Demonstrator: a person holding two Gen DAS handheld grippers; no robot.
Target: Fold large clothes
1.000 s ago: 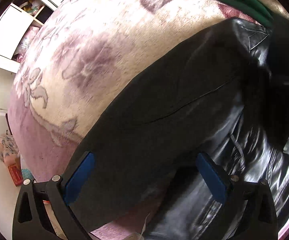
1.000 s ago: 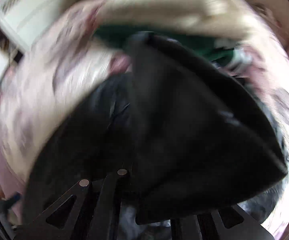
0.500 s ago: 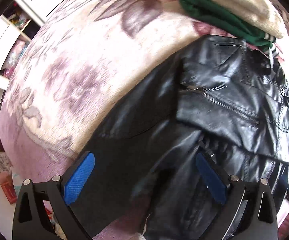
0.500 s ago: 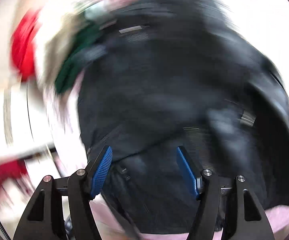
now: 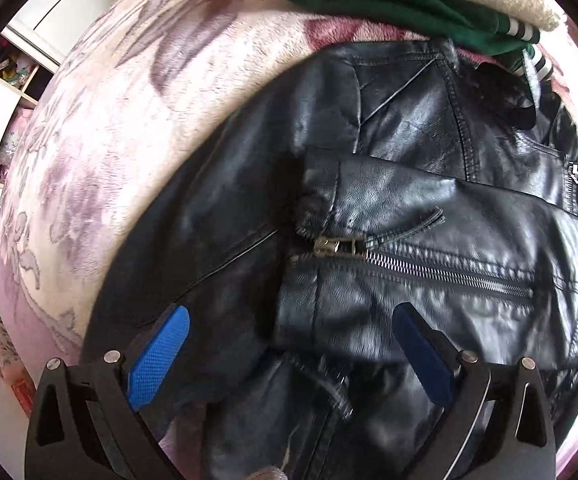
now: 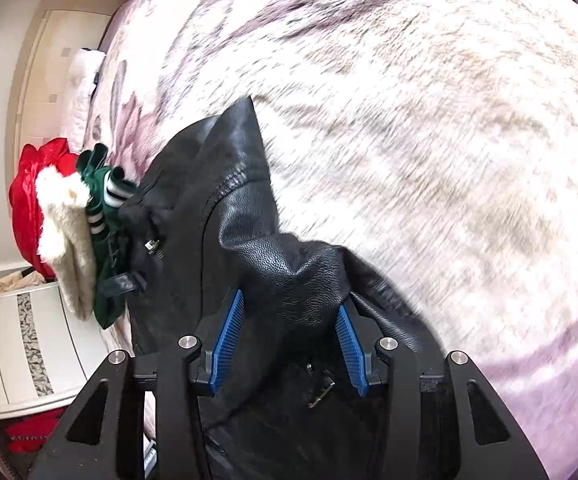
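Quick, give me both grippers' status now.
Left gripper: open, empty, above the black leather jacket.
Right gripper: jaws closing around a jacket fold, pads not clearly pressing yet.

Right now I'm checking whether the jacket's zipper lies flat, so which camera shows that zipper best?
The left wrist view: the zipper runs across the folded sleeve of the black leather jacket, teeth and pull clearly visible. The right wrist view shows mostly a raised leather fold between the closing right gripper, with only small metal bits.
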